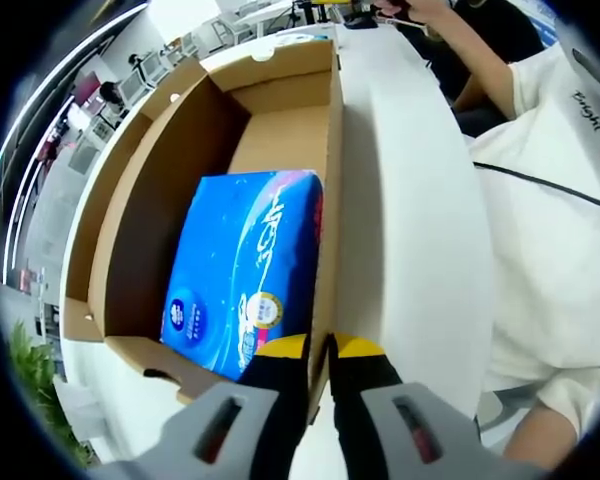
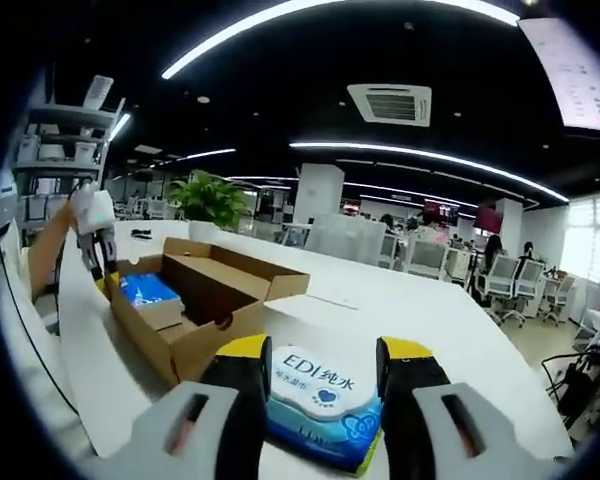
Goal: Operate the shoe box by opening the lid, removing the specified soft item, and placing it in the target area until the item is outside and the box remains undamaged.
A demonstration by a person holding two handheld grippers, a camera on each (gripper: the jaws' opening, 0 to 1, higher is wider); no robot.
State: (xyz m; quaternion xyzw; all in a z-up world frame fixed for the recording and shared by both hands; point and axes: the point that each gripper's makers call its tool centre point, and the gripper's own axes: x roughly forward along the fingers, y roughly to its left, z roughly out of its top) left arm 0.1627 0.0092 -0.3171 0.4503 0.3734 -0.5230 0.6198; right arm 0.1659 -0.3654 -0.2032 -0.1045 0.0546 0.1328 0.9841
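Observation:
The open cardboard shoe box (image 1: pixel 160 200) lies on a white table (image 1: pixel 410 230), lid folded out to the left. A blue soft tissue pack (image 1: pixel 242 270) lies inside against the right wall. My left gripper (image 1: pixel 320 350) is shut on the top edge of that wall. In the right gripper view the box (image 2: pixel 195 300) stands at the left, the blue pack (image 2: pixel 148 290) inside it and the left gripper (image 2: pixel 98 250) at its far wall. My right gripper (image 2: pixel 323 385) is shut on a white-and-blue soft wipes pack (image 2: pixel 320 400), outside the box and low over the table (image 2: pixel 400 300).
A person in a white shirt (image 1: pixel 560 220) sits close at the table's right side. A potted plant (image 2: pixel 208 200) stands behind the box. Desks, chairs (image 2: pixel 500 280) and other people fill the office beyond. Bare tabletop stretches to the right of the box.

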